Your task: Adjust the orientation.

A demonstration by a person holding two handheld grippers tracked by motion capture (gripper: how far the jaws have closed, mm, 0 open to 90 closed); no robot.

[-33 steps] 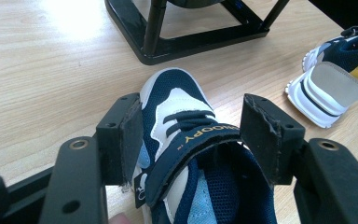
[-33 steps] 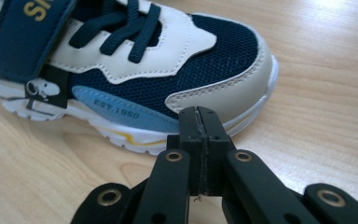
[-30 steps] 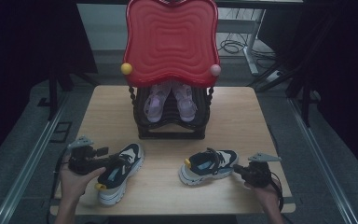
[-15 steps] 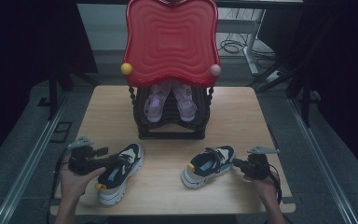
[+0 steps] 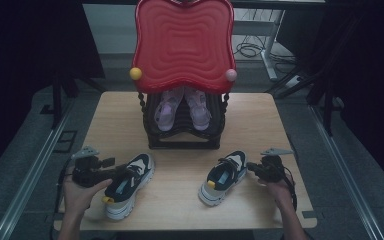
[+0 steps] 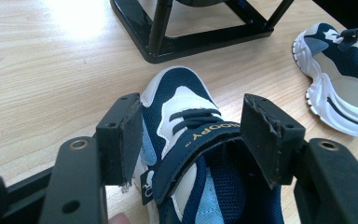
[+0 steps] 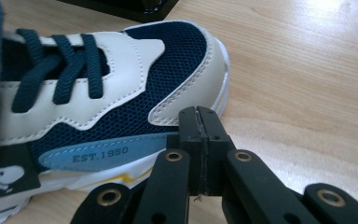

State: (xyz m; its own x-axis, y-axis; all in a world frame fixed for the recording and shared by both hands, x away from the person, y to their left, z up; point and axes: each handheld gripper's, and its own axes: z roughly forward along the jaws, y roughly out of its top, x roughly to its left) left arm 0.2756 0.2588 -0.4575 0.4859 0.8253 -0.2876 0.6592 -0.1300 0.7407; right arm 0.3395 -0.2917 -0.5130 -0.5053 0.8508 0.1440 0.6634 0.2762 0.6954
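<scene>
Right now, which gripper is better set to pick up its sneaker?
Left. The left gripper is open, jaws either side of the left sneaker. The right gripper is shut, its tips against the side of the right sneaker, gripping nothing.

Two navy-and-white sneakers [image 5: 129, 184] [image 5: 224, 177] upright, apart on table.

Left hand [image 5: 77, 192] near-left, holding left gripper [image 5: 111, 172] level, jaws spread wide and pointing right, right hand [image 5: 280, 189] near-right, right gripper [image 5: 250, 166] jaws pressed together, pointing left
</scene>
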